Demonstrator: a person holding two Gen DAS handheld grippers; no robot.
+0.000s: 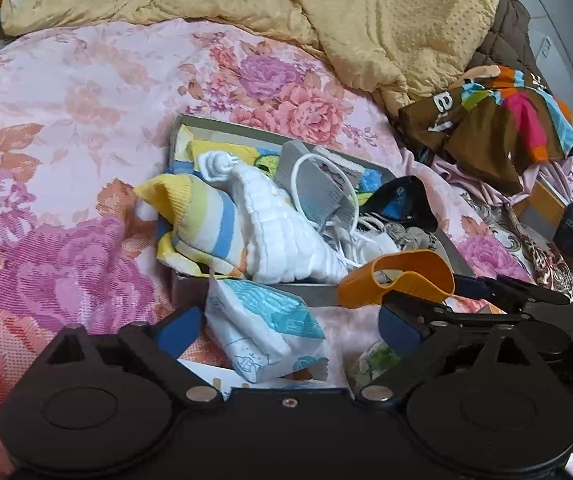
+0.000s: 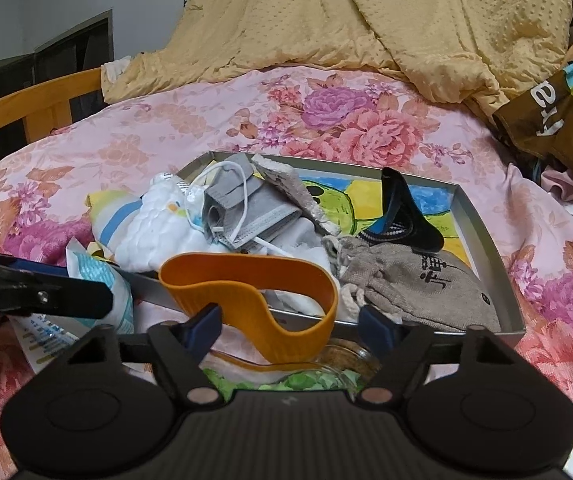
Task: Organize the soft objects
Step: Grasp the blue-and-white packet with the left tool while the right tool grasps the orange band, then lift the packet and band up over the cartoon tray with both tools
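My left tool (image 1: 286, 330) stands released, its blue pads either side of a white-and-teal tissue packet (image 1: 264, 332) without pressing on it. My right tool (image 2: 290, 326) is also unclenched, an orange silicone band (image 2: 254, 300) looped between its pads and draped over the near rim of the metal tray (image 2: 490, 236). In the tray lie a white cloth (image 2: 154, 236), a grey mask (image 2: 242, 208), a beige drawstring pouch (image 2: 414, 284) and a black strap (image 2: 402, 216). The tray sits on the floral bedspread (image 1: 66, 120), with a yellow quilt (image 2: 366, 12) beyond.
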